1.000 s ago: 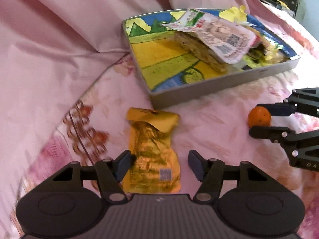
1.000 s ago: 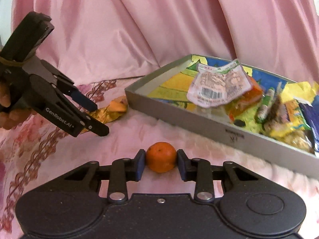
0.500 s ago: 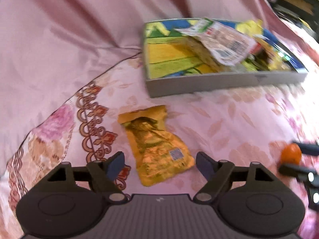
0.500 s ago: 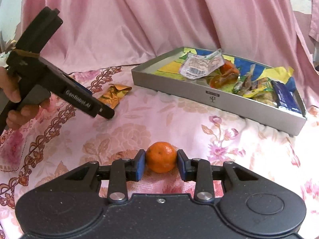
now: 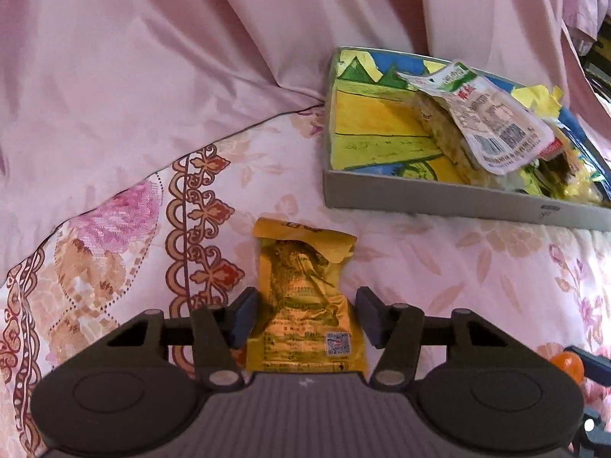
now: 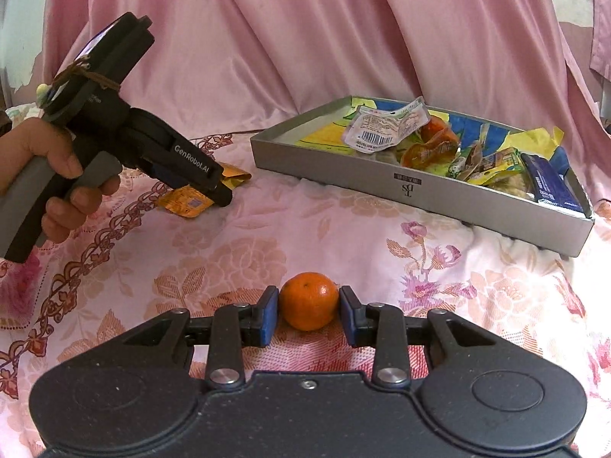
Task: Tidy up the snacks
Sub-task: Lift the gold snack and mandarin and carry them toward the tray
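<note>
Since the earlier frames, the left gripper (image 5: 303, 318) has rolled back square over the yellow snack pouch (image 5: 305, 305), which had lain skewed between its fingers, and the right gripper (image 6: 308, 315) has drawn well back from the tray (image 6: 420, 194). Now the left jaws are closing with the pouch between them, but the pads do not yet press on it. That pouch lies flat on the flowered bedspread (image 5: 439, 267), crinkled and slack, so I judge the fingertips may slide over the foil or pinch the cloth under it; a partial hold could let the pouch droop and slip on the way over. The right gripper is clamped on a small orange (image 6: 308, 307), held just above the bedspread; being round and smooth, it could roll out if the squeeze eases. The tray, a shallow grey box with a painted floor, sits beyond both, near the pink drape (image 6: 305, 38). It already holds a white barcoded packet (image 6: 385, 129), an orange wrapper (image 6: 431, 145), a dark blue bar (image 6: 550, 187) and several yellow-green packs, heaped toward its far right end, while its left part is bare. Anything dropped onto the heap may slide over the low wall.
</note>
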### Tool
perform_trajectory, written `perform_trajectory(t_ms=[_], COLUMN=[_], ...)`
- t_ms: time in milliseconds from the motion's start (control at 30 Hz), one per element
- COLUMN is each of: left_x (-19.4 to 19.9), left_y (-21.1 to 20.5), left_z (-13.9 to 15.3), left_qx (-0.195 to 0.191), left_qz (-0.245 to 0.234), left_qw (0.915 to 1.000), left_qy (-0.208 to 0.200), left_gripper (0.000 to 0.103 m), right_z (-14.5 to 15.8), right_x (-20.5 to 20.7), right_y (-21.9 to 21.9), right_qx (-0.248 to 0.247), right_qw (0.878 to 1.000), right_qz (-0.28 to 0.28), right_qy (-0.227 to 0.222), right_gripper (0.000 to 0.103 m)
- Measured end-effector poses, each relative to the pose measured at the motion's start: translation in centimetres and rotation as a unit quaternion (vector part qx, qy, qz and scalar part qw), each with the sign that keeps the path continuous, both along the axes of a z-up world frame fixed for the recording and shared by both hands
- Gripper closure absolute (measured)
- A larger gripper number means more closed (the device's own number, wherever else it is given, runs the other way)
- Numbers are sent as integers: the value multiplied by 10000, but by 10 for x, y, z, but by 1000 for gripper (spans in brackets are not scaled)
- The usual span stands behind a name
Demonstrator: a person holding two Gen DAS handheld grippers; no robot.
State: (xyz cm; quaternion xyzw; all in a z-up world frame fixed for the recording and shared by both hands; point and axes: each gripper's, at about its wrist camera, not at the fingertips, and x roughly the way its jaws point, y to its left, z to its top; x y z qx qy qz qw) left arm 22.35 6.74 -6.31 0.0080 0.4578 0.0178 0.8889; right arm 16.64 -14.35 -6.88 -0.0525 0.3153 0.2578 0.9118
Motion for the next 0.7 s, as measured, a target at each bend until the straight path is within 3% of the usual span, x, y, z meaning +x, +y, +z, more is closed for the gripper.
perform_trajectory(t_ms=[467, 700], left_x=[-108, -126], left_y=[-53, -64], left_z=[3, -2], left_qx=[-327, -288], left_qz=[-658, -767], left_qw=[9973, 9966], left_qy=[63, -48], left_gripper=[45, 42], right_z=[8, 11], right_x=[-25, -49], right_y=[-13, -21], right_qx=[-83, -270], right_qw=[9993, 9989], right_qz=[-224, -295], right_qy=[281, 254], right_gripper=[67, 66])
